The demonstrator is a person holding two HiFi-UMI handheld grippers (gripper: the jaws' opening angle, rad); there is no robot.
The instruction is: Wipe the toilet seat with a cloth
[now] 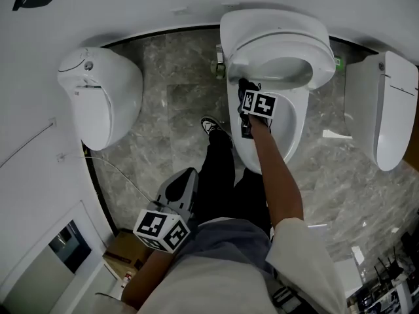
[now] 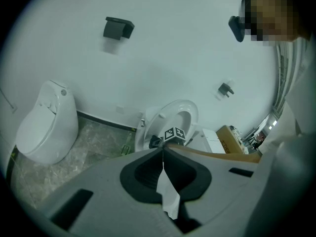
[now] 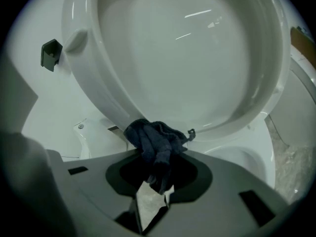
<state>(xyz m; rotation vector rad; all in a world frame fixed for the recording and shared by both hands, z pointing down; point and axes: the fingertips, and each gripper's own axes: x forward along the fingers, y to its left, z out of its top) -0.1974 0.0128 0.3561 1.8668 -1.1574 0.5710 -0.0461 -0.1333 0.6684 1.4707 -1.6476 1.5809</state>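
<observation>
**Figure: Cloth brought to the raised seat, wiping barely begun**

The room is a white-walled space over a grey veined stone floor [image 1: 170, 110]. There is no bench, and every fixture stands on the floor or hangs from the plain white wall [image 2: 163, 53].

Three fixtures share the head view. The white ceramic toilet [image 1: 300, 120] I am working on stands at the centre. A second white toilet [image 1: 98, 97] is well apart at the left, and a third white toilet [image 1: 386, 110] at the right.

The white oval plastic seat [image 3: 187, 58] is tipped up towards the wall, and its smooth glossy face fills the right gripper view.

The right gripper [image 3: 158, 153] has its fingers clamped on the dark blue crumpled cloth [image 3: 150, 135]. The bunched end of the cloth lies against the seat's lower edge, near the hinge.

The left gripper [image 2: 163, 149] is held back by my waist, fingers together with nothing between them.

Progress, as I judge it:
- The cloth is secured and has been brought to the seat.
- The sweep round the ring is still to be done.
- The surface shows no streak or wet track, so I cannot tell whether any part has been wiped.

A small black wall fitting [image 2: 117, 28] sits high on the wall.
</observation>
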